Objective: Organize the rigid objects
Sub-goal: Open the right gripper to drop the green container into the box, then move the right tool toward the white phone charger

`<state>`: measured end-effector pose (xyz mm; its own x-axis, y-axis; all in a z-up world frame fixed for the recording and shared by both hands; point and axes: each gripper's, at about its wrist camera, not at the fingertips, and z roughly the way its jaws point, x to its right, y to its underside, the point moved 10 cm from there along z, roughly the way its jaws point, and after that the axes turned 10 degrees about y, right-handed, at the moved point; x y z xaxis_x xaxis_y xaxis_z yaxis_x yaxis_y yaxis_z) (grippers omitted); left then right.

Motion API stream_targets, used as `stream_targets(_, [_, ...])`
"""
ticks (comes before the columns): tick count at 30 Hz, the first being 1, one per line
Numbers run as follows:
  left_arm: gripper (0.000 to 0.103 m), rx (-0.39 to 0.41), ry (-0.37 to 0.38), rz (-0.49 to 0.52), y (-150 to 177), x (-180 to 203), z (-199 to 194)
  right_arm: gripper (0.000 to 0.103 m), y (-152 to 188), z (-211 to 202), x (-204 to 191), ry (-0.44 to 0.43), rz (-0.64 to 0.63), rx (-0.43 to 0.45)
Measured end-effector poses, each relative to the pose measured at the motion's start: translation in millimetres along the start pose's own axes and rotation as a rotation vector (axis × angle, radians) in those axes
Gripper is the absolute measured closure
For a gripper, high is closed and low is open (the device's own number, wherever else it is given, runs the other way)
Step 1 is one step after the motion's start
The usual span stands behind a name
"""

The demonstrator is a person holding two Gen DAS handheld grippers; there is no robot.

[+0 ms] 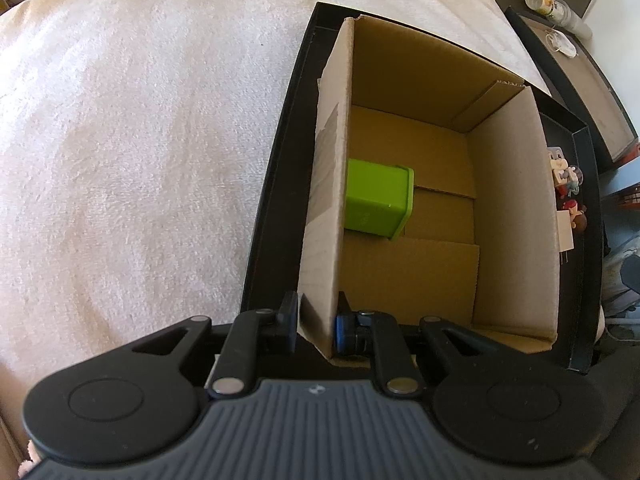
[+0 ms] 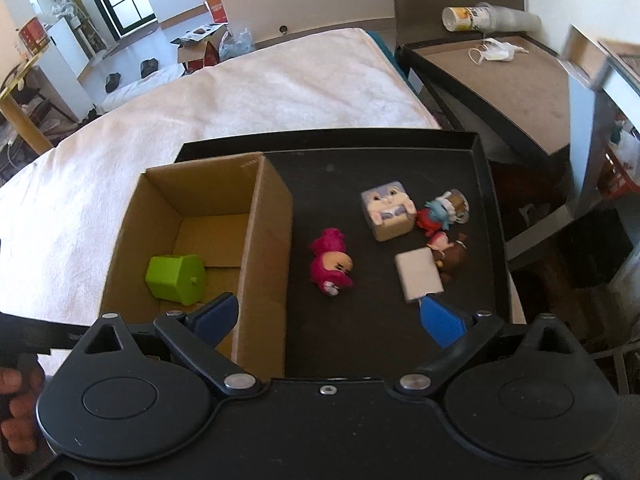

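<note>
An open cardboard box point(image 1: 516, 208) point(image 2: 266, 236) stands in the left part of a black tray point(image 2: 360, 340). A green plastic block point(image 1: 376, 202) point(image 2: 176, 278) lies inside it. My left gripper point(image 1: 316, 326) is shut on the box's left wall point(image 1: 324, 216) near its front corner. My right gripper point(image 2: 328, 316) is open above the tray's front, empty. Loose on the tray lie a pink figurine point(image 2: 330, 266), a bunny cube point(image 2: 386, 210), a white flat block point(image 2: 418, 274), a brown figurine point(image 2: 450, 254) and a red-and-blue figurine point(image 2: 440, 212).
The tray rests on a bed with a cream blanket point(image 1: 140, 140) point(image 2: 240, 108). A dark side table point(image 2: 500, 80) at the right carries stacked cups point(image 2: 488, 16) and a white mask point(image 2: 496, 52). A hand point(image 2: 16, 408) shows at the lower left.
</note>
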<state>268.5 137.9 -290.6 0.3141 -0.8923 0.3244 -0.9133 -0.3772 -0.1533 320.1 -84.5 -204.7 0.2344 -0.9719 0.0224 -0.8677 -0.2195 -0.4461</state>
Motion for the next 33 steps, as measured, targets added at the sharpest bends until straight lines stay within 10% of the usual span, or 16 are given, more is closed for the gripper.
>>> stream_targets(33, [0.087,0.008,-0.034,-0.036,-1,-2,-2,0.012,22,45,69,0.001,0.04,-0.067])
